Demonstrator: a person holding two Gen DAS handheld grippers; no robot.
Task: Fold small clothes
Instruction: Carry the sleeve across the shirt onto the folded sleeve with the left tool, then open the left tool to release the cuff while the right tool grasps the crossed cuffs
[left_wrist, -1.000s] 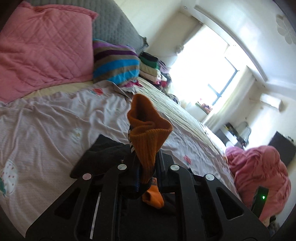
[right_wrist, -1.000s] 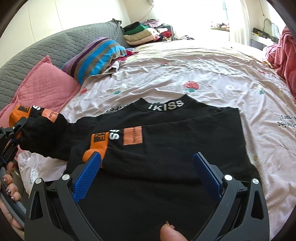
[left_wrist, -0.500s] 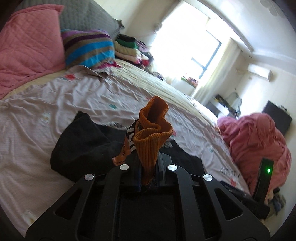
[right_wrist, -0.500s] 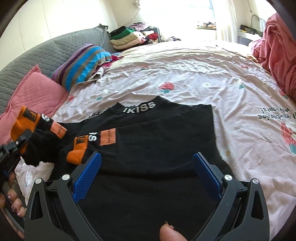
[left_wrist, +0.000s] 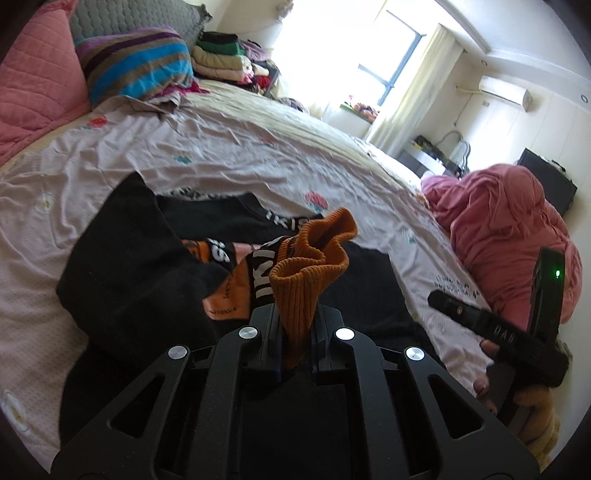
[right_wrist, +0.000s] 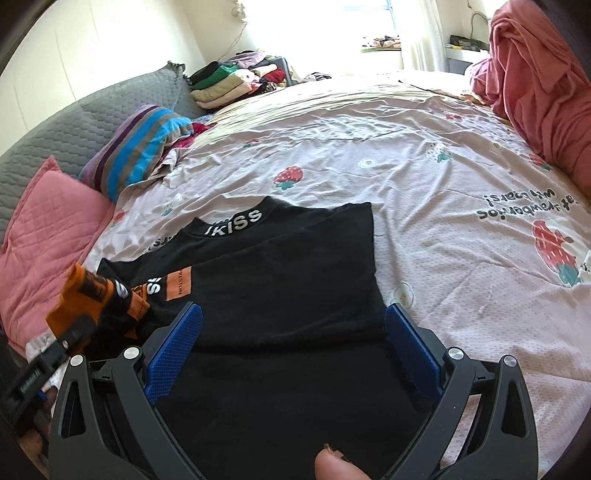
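The left gripper (left_wrist: 295, 332) was clamped on the orange cuff (left_wrist: 310, 258), sleeve half across the black top (right_wrist: 288, 273) on the bed (right_wrist: 424, 192). Best laid flat, unbunched. The right gripper (right_wrist: 291, 350) hovered over the top, jaws wide, holding nothing.

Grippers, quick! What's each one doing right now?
Left gripper: closed, pinching the orange cuff of the black top.
Right gripper: open, holding nothing.
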